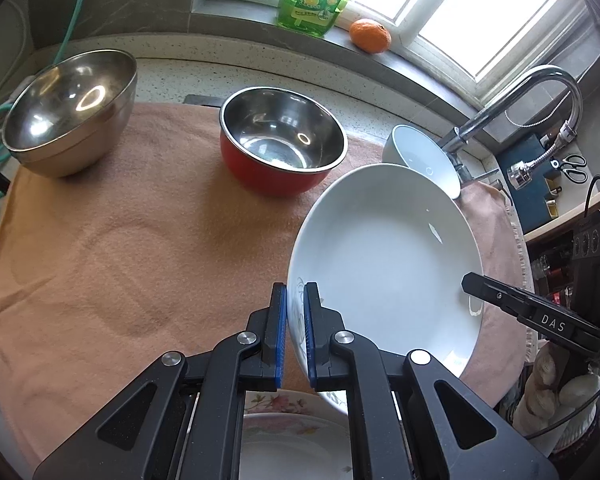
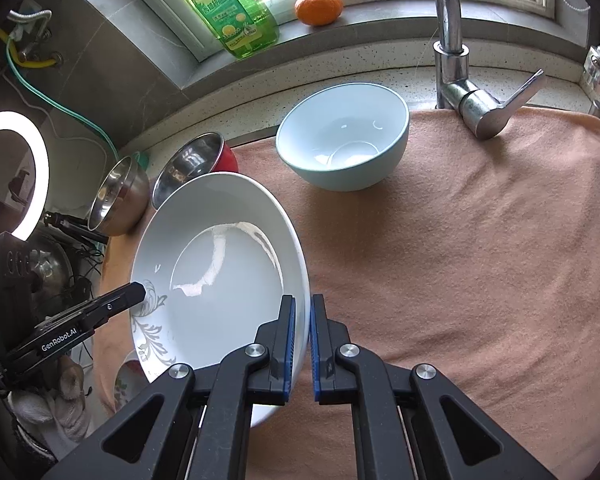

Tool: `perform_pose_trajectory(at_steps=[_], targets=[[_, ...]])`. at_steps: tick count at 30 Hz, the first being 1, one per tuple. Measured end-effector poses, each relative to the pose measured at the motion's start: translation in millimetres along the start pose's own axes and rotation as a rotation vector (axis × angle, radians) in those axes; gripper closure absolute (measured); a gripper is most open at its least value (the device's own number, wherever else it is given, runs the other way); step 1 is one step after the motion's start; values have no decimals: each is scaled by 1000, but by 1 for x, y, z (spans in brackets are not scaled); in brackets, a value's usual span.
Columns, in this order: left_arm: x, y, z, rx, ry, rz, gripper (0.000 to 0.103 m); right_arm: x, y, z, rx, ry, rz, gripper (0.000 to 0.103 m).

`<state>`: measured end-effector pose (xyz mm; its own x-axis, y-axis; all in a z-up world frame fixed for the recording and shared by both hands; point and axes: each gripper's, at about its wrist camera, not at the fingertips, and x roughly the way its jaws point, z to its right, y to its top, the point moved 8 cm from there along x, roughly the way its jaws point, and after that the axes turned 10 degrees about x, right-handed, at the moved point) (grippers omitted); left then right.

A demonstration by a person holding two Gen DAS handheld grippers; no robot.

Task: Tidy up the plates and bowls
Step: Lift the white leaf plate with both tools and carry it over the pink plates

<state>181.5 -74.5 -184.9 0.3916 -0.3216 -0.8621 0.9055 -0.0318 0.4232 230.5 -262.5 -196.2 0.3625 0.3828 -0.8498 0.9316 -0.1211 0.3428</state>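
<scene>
A white deep plate [image 1: 384, 256] with a grey leaf pattern is held tilted above the brown towel; it also shows in the right wrist view [image 2: 220, 276]. My left gripper [image 1: 295, 292] is shut on its left rim. My right gripper [image 2: 302, 304] is shut on its opposite rim. A flowered plate [image 1: 296, 436] lies on the towel under the left gripper. A pale blue bowl [image 2: 344, 136] stands behind. A red bowl with steel inside [image 1: 282, 138] and a steel bowl [image 1: 70, 110] stand at the back left.
The towel [image 2: 480, 248] covers the counter. A faucet [image 2: 450, 48] stands at the back. A green soap bottle [image 2: 228, 8] and an orange [image 2: 319, 2] sit on the windowsill. A ring light [image 2: 14, 172] stands at the left.
</scene>
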Motion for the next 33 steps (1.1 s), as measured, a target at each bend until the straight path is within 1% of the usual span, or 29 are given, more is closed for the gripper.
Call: perform_pose_trajectory(at_steps=[10, 15, 25, 33], targets=[[-25, -18, -12, -19, 12, 16, 97, -6, -23, -25, -35, 20, -15, 96], [-37, -30, -21, -27, 22, 25, 97, -7, -40, -39, -52, 30, -27, 96], [-57, -59, -44, -61, 32, 30, 97, -6, -75, -66, -87, 39, -50, 96], [-68, -86, -57, -77, 33, 14, 97, -6, -102, -80, -99, 50, -71, 96]])
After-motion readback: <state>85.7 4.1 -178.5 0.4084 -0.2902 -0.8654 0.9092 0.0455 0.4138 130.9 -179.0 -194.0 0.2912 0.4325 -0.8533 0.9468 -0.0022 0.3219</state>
